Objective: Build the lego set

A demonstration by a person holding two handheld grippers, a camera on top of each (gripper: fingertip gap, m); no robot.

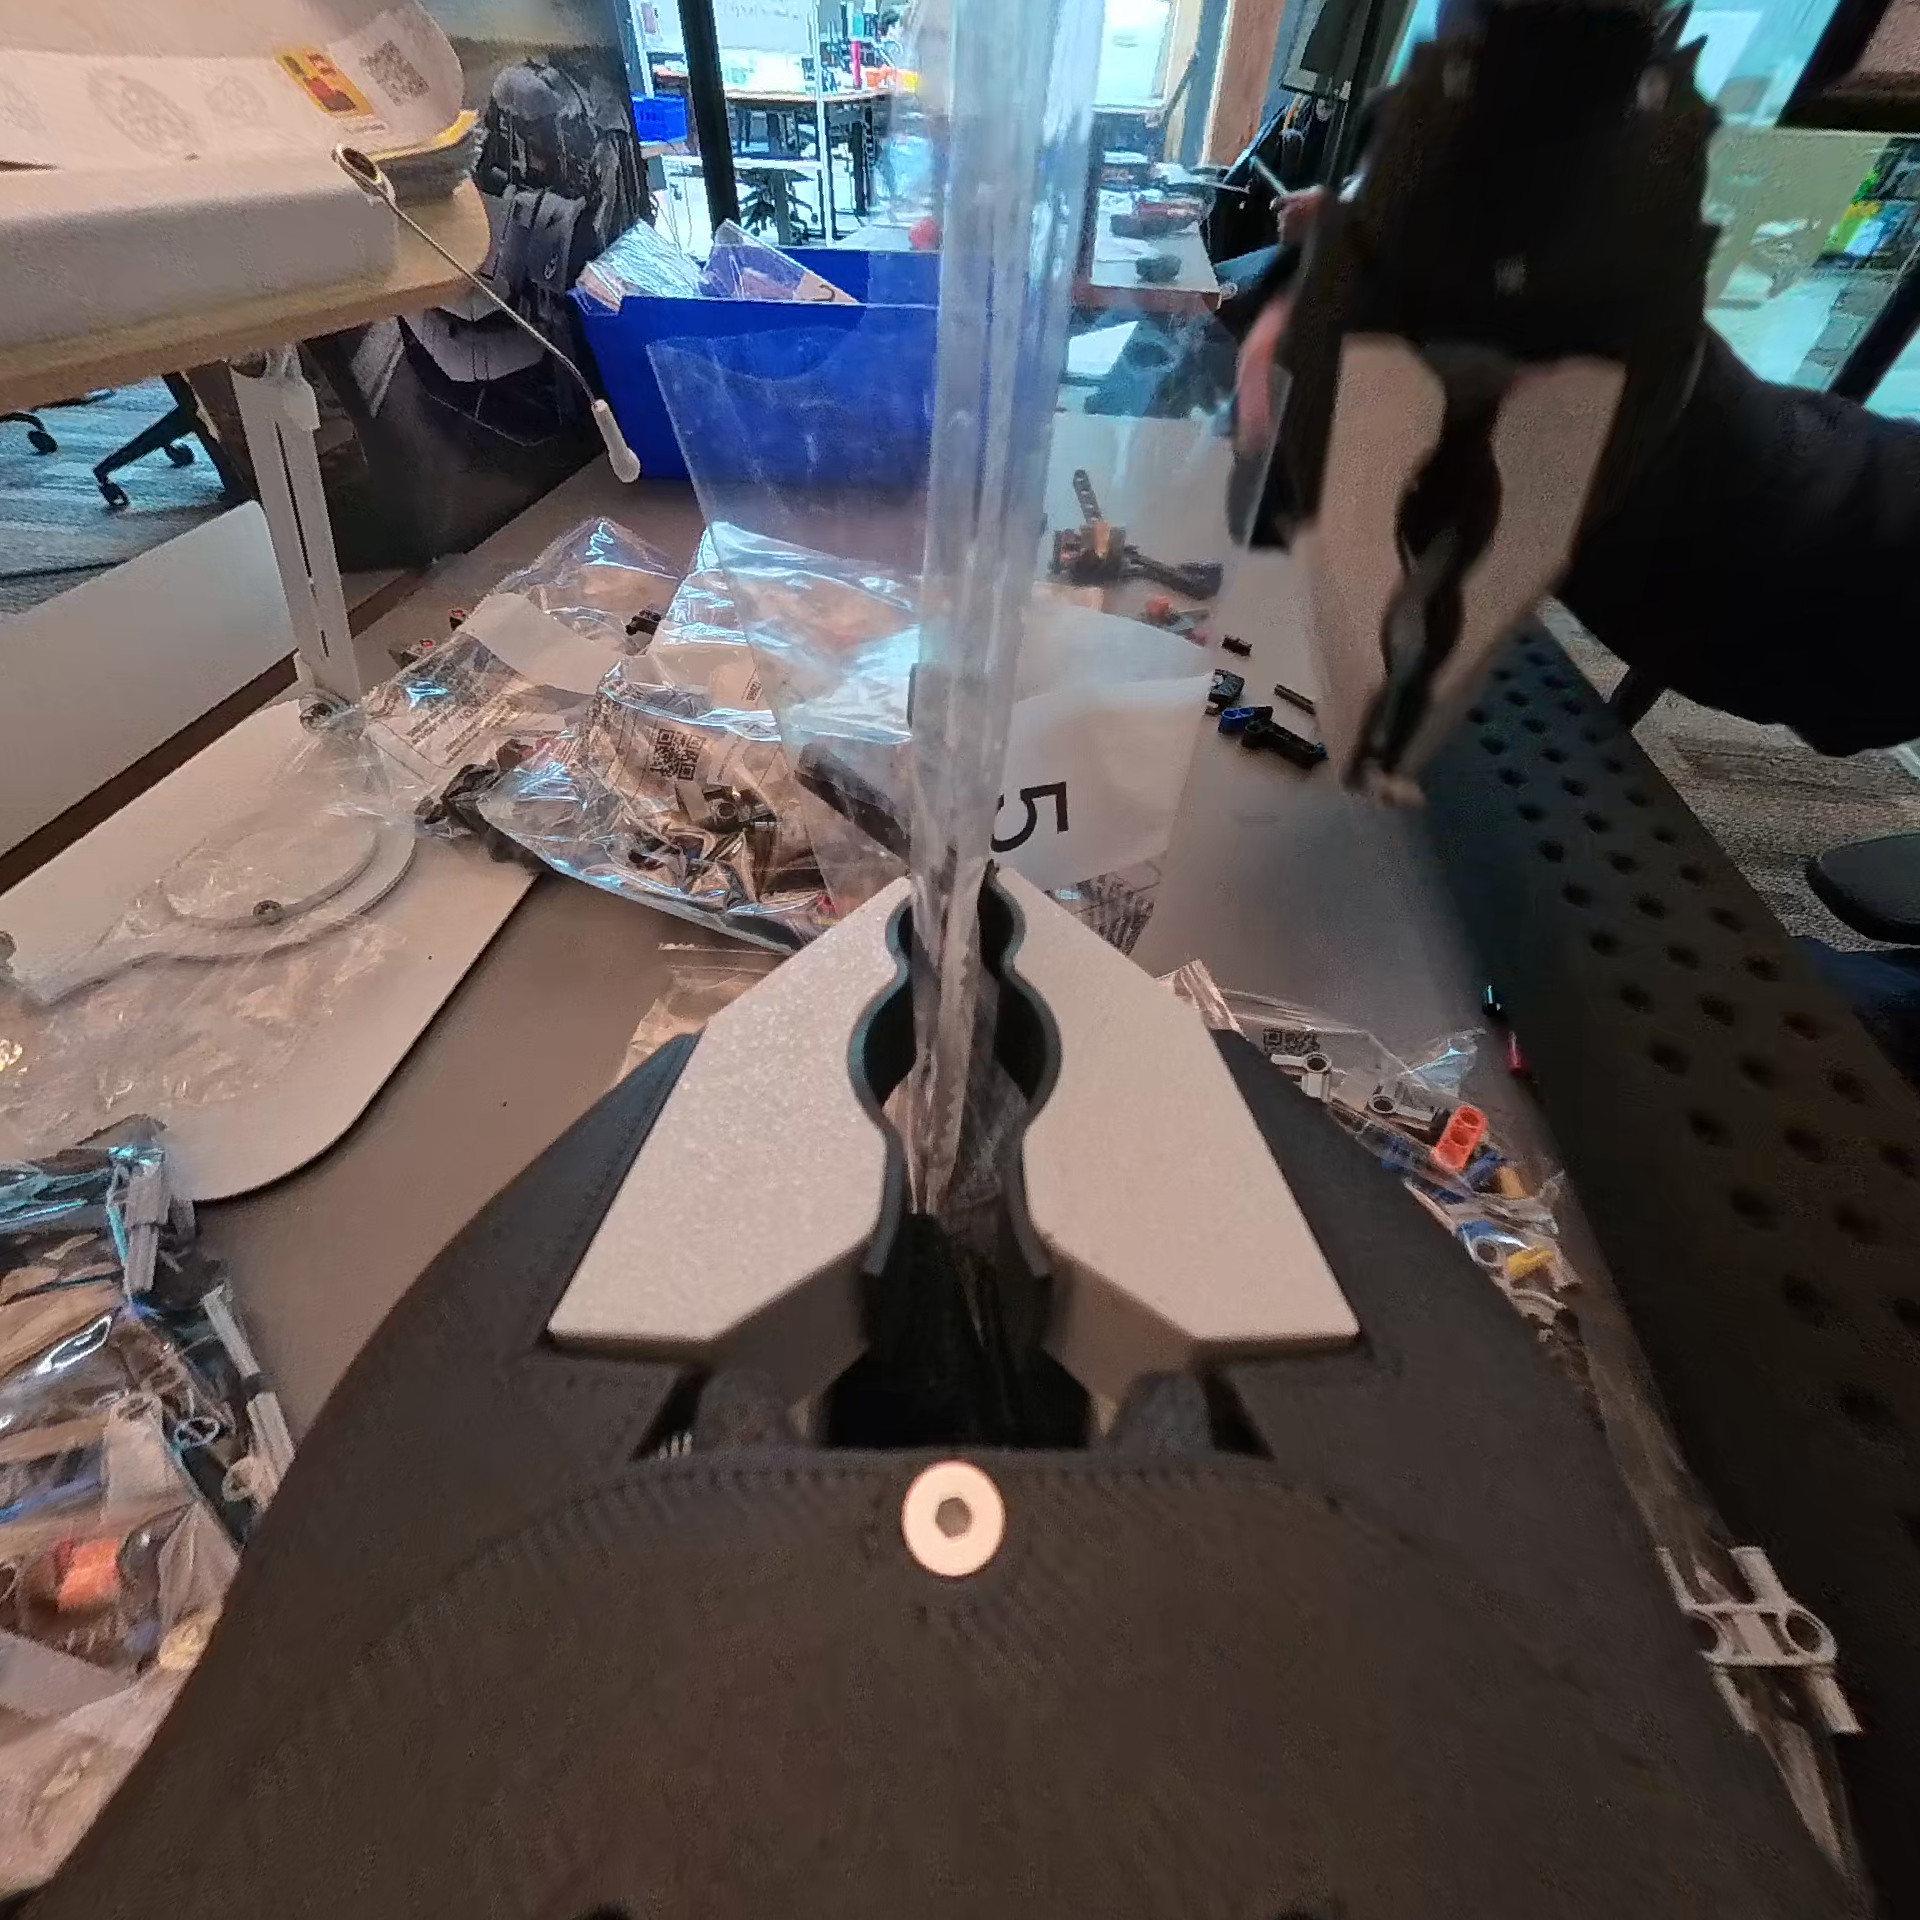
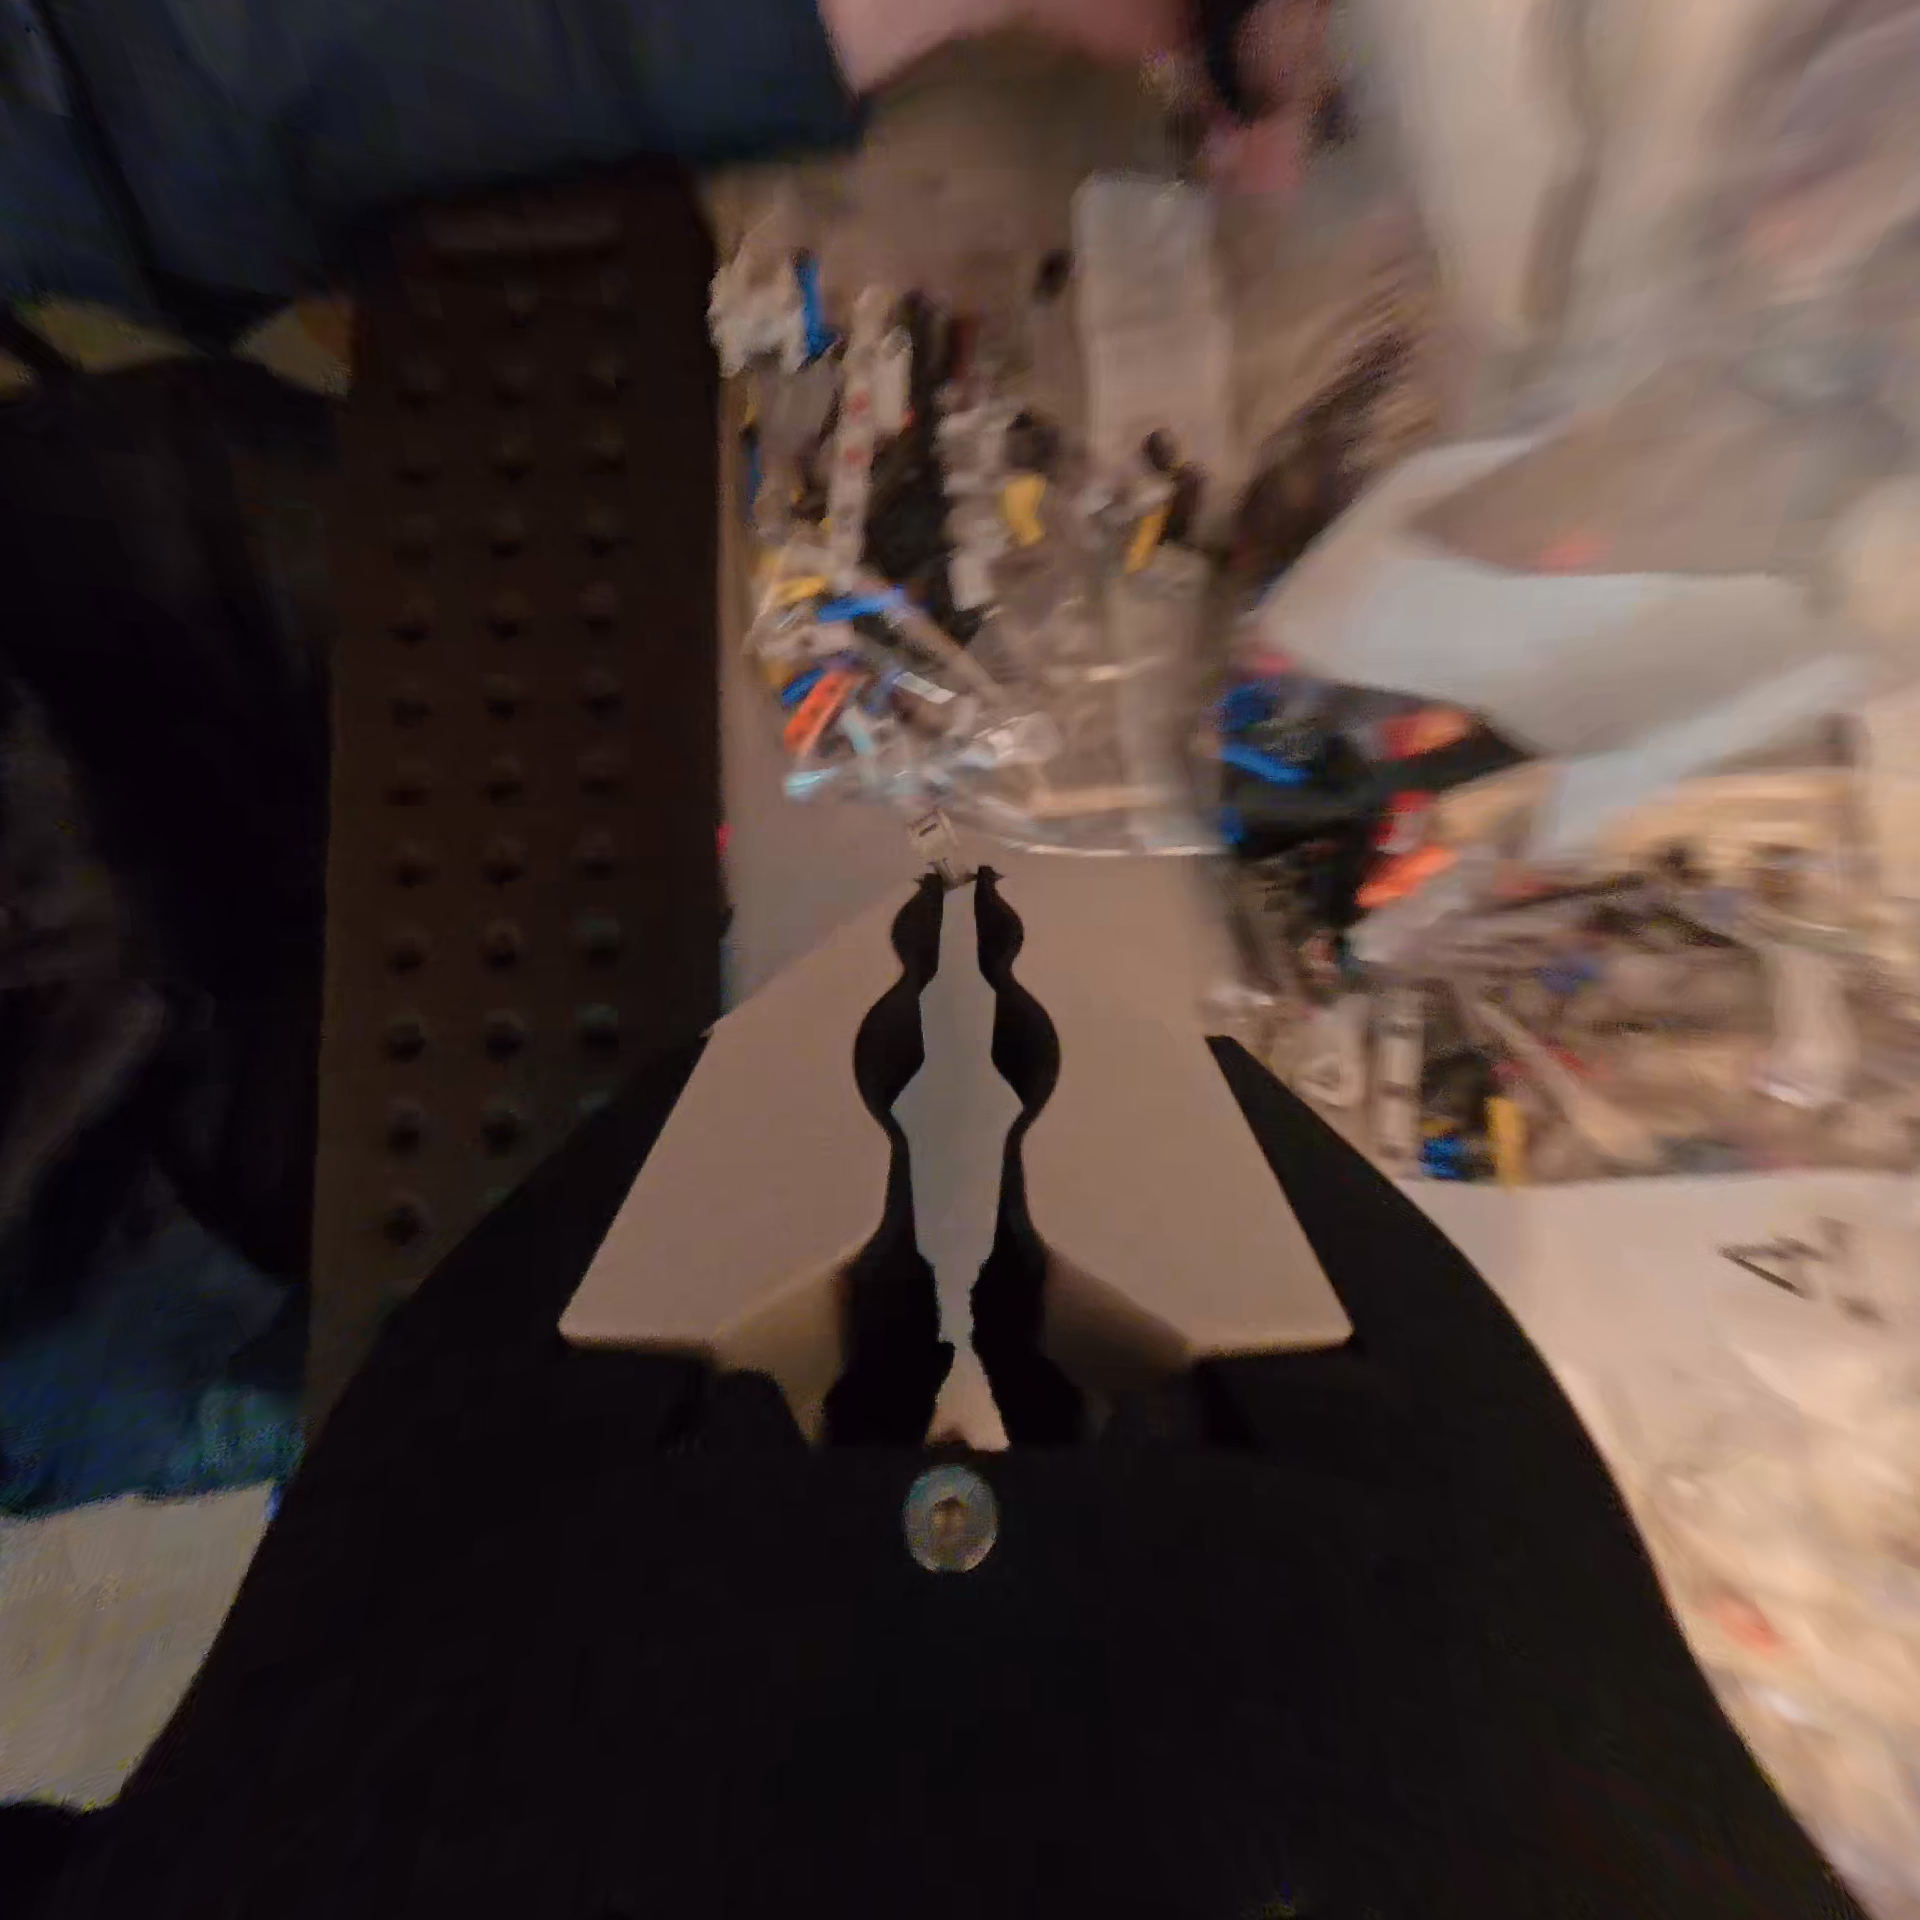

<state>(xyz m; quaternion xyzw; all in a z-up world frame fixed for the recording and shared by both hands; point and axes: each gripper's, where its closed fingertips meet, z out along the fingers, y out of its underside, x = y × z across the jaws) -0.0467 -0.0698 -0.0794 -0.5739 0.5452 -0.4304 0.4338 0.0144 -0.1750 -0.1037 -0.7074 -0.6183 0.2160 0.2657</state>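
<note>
The left gripper [image 1: 951, 904] is closed on a clear bag [image 1: 997, 416] that rises upward between its fingers. The right gripper [image 2: 956, 883] is slightly open and holds nothing, above the table [image 2: 1049, 997]. Bags of lego [image 1: 665, 769] lie on the table.

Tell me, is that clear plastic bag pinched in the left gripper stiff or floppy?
Probably floppy: the clear plastic bag bunches into thin creased folds inside the left gripper. Likely light, since this upper part looks empty. Possibly slippery, as its film looks glossy.
</note>
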